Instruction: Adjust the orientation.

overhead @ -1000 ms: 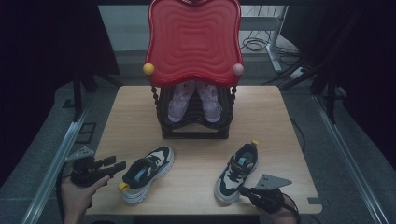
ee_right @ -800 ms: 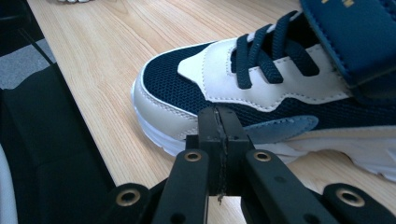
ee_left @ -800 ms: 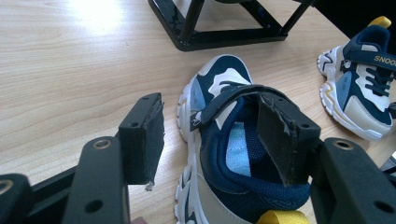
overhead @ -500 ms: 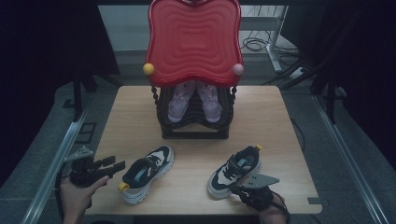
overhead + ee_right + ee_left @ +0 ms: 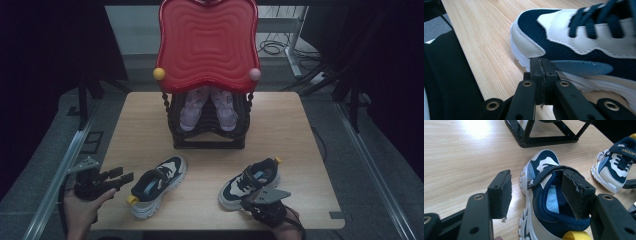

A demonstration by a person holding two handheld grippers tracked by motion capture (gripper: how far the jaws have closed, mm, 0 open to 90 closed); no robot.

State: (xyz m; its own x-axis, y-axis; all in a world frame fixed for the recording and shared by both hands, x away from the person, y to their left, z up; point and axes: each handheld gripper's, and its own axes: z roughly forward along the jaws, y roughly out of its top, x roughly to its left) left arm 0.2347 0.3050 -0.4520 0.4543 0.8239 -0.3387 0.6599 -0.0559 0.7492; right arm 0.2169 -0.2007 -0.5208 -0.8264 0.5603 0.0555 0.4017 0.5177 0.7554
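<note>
2 navy-and-white sneakers lie on the wooden table [image 5: 290, 130], in front of a black rack [image 5: 209, 131] that holds a pair of pink shoes [image 5: 206, 109] under a red wavy tray [image 5: 207, 44]. The left sneaker [image 5: 157, 184] lies at the near left, its toe turned toward the rack and its yellow heel tab toward the table's near edge. The left claw [image 5: 120, 176] stands wide open just beside its heel; in the left gripper view one pad sits over the shoe's mouth and the other over bare wood, neither pressing on it. The right sneaker [image 5: 250, 181] lies at the near right, well apart from the first. The right claw [image 5: 541, 67] is fully closed with nothing between its pads, and its tip is against the sneaker's white sole edge.
</note>
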